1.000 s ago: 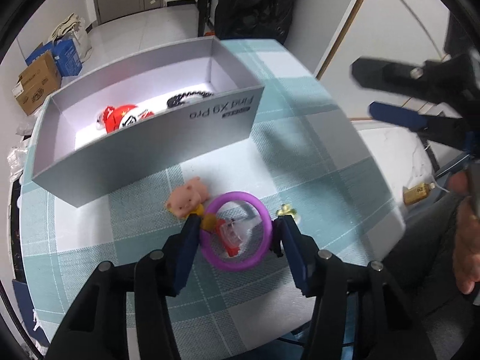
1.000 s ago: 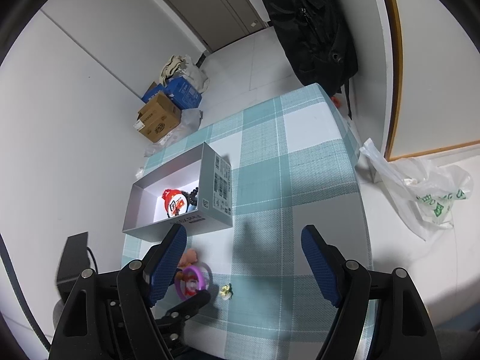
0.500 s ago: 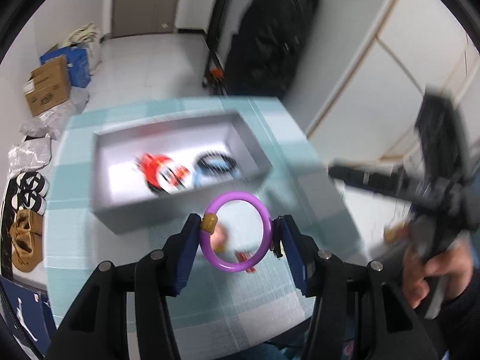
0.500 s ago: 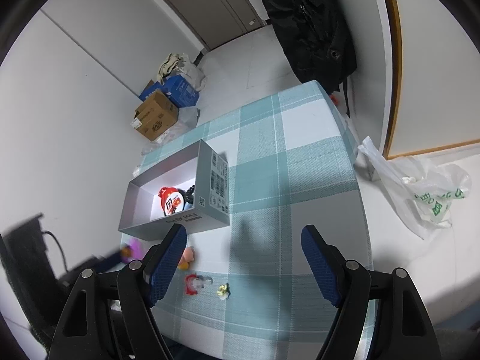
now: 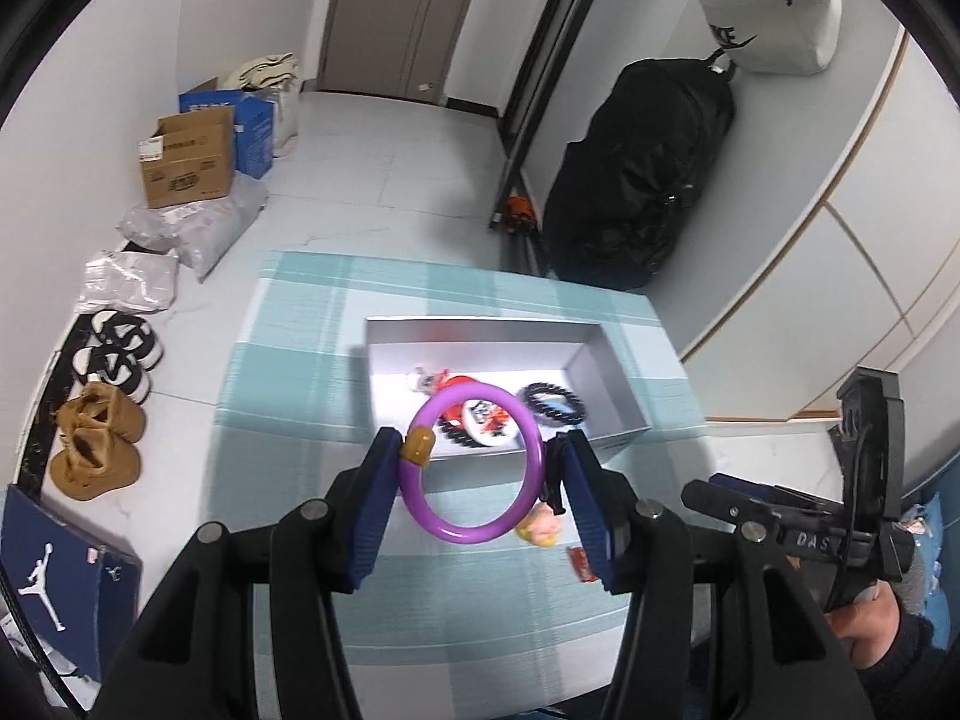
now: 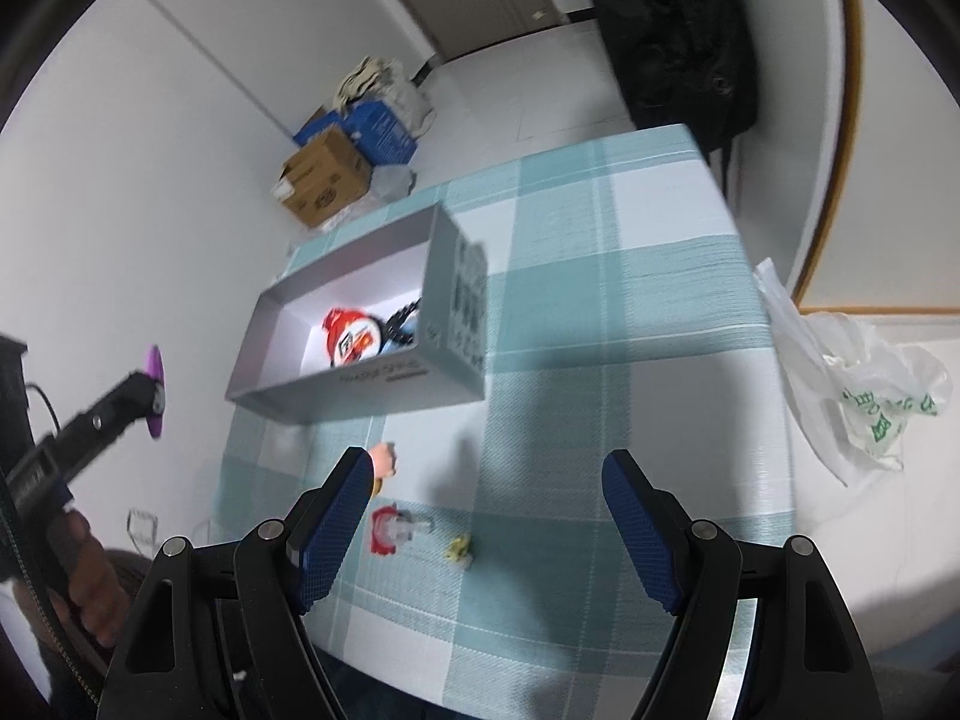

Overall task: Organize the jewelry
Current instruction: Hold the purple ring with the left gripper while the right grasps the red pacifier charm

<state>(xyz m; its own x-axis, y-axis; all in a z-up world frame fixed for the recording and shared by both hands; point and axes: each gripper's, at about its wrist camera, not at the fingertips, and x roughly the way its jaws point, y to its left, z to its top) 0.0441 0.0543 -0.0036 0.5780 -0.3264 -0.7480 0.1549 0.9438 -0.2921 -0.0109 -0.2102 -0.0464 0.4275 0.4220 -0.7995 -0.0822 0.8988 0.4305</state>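
My left gripper [image 5: 480, 444] is shut on a purple bangle [image 5: 462, 534] with a brown bead, held in the air above the near wall of the grey box [image 5: 618, 384]. In the box lie a red-and-white charm [image 5: 480, 414] and a black bead bracelet [image 5: 555, 405]. My right gripper [image 6: 486, 462] is open with nothing between its fingers, above the checked tablecloth. Below it lie a small pig figure [image 6: 384, 459], a red trinket [image 6: 387, 531] and a tiny yellow piece [image 6: 459, 549]. The right wrist view shows the bangle [image 6: 155, 360] at the far left.
The teal-and-white checked table [image 6: 630, 312] ends close behind the box. A plastic bag [image 6: 858, 396] lies on the floor to the right. Cardboard boxes [image 5: 186, 159], shoes [image 5: 96, 450] and a black bag [image 5: 648, 180] stand on the floor around it.
My left gripper has lifted the purple bangle off the table and carried it up towards the grey box. The right gripper has shifted a little closer to the trinkets.
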